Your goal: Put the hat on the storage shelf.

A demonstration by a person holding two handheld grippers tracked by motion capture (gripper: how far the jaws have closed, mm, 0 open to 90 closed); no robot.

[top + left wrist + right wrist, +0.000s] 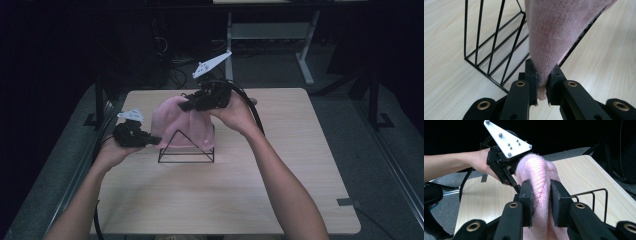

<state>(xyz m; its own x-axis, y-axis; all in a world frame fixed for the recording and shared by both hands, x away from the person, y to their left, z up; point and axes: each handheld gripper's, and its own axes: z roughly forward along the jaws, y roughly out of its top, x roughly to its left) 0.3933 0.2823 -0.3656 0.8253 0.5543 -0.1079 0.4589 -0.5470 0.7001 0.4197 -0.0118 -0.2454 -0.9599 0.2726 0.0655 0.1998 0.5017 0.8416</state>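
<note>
From above, a pink knit hat (172, 122) lay draped over a black wire rack (186, 148) mid-table (280, 175), my left gripper (154, 141) at its lower edge, my right gripper (189, 104) on its crown. Along my left gripper (541, 86), the jaws were clenched on the hem. Along my right gripper (541, 202), the jaws pinched a thick fold of knit.

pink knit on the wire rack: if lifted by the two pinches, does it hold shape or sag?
Likely sags: the pink knit bunches into a fold between the right gripper fingers. Probably light; it drapes over the thin wire rack. Fuzzy weave may snag wires.
</note>
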